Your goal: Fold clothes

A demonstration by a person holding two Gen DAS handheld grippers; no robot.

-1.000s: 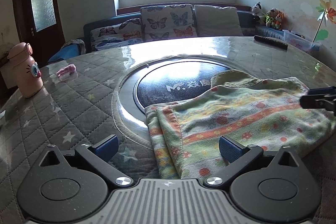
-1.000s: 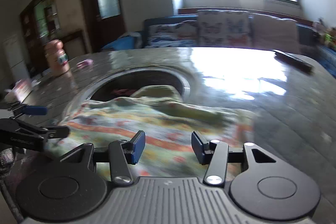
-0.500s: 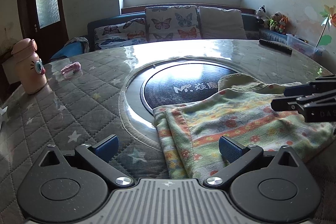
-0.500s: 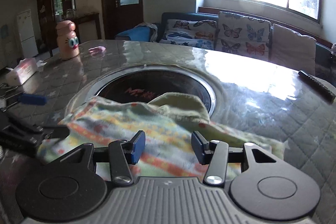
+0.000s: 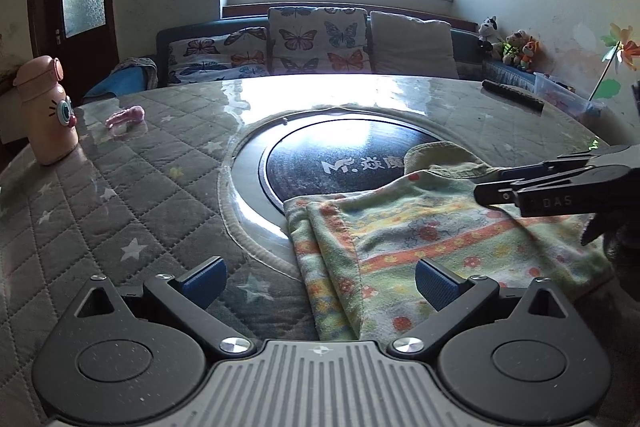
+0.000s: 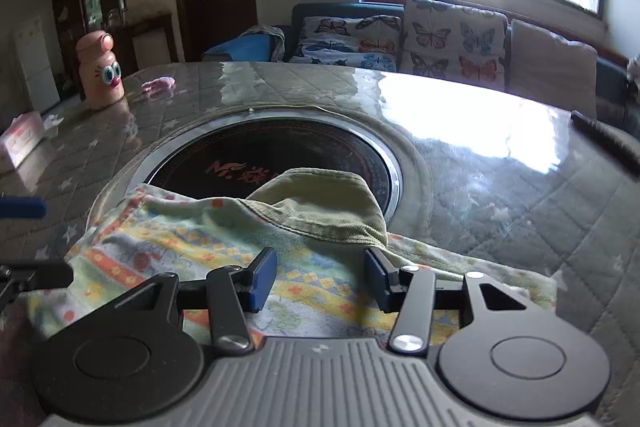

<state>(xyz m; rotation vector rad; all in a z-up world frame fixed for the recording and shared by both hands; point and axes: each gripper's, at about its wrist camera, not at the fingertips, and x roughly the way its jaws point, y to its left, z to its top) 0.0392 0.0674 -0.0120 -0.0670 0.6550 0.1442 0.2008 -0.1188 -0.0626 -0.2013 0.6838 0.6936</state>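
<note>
A folded, floral green-yellow-orange garment (image 5: pixel 432 239) lies on the round table, partly over the black inset disc (image 5: pixel 340 163); its olive lining flap (image 6: pixel 324 207) is turned up at the far side. My left gripper (image 5: pixel 318 281) is open and empty, hovering just before the garment's left folded edge. My right gripper (image 6: pixel 320 275) is open and empty, low over the garment (image 6: pixel 200 247). The right gripper also shows from the side in the left wrist view (image 5: pixel 552 187). The left gripper's blue fingertip (image 6: pixel 22 207) shows at the right wrist view's left edge.
A pink cartoon bottle (image 5: pixel 46 111) and a small pink object (image 5: pixel 124 117) stand on the quilted table cover (image 5: pixel 100 195) at far left. A dark remote (image 5: pixel 512 95) lies at far right. A tissue box (image 6: pixel 20 139) sits left. A sofa with butterfly cushions (image 5: pixel 316 43) is behind.
Both grippers have pulled back and risen slightly from the garment. The right gripper has swung further into the left wrist view. The garment lies still.
</note>
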